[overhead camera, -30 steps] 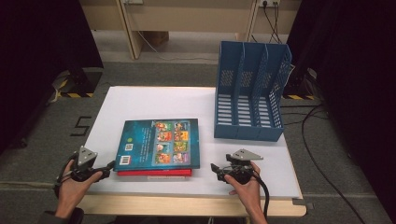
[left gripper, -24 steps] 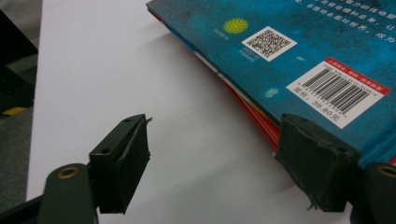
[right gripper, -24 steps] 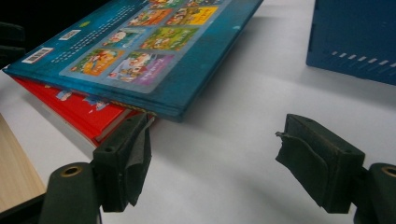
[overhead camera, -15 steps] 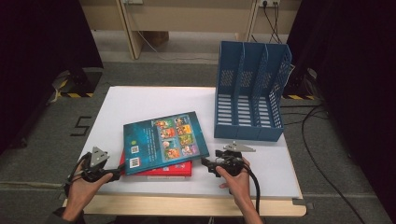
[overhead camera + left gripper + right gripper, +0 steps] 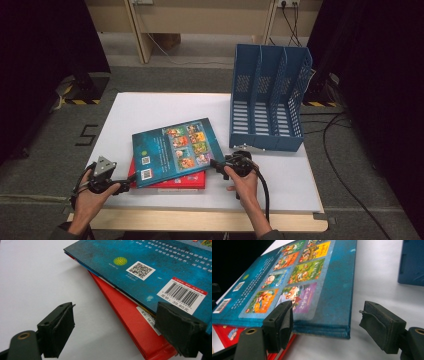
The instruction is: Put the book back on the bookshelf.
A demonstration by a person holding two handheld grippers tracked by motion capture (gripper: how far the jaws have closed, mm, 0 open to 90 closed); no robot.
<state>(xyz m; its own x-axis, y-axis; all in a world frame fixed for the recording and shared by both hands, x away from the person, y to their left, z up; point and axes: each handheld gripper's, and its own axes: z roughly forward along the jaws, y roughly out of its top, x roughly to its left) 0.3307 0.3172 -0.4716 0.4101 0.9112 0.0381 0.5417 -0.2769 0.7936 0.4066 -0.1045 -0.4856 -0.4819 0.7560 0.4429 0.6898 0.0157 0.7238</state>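
From the high view, a white rectangular table top [image 5: 150, 112] carries a teal hardcover picture book [image 5: 177, 150] lying skewed on top of a red flat book [image 5: 185, 181], with a blue plastic 3-slot file rack [image 5: 267, 100] standing upright near the table's far right corner, apart from the books. The left gripper [image 5: 131, 178] lies at the near left corner of the stack, and the right gripper [image 5: 216, 164] sits at the teal book's near right corner, each held in a hand coming from the bottom edge. In the left gripper view, the left gripper [image 5: 120, 335] has its jaws spread apart; the near corner of the red book [image 5: 135, 332] lies between them, while the teal book [image 5: 155, 262] with its barcode label rests above it, and neither pad presses on a book. In the right gripper view, the right gripper [image 5: 327, 326] stands with its jaws wide apart, straddling the teal book's [image 5: 312, 277] corner without squeezing it; the red book [image 5: 227, 336] peeks out below at the left
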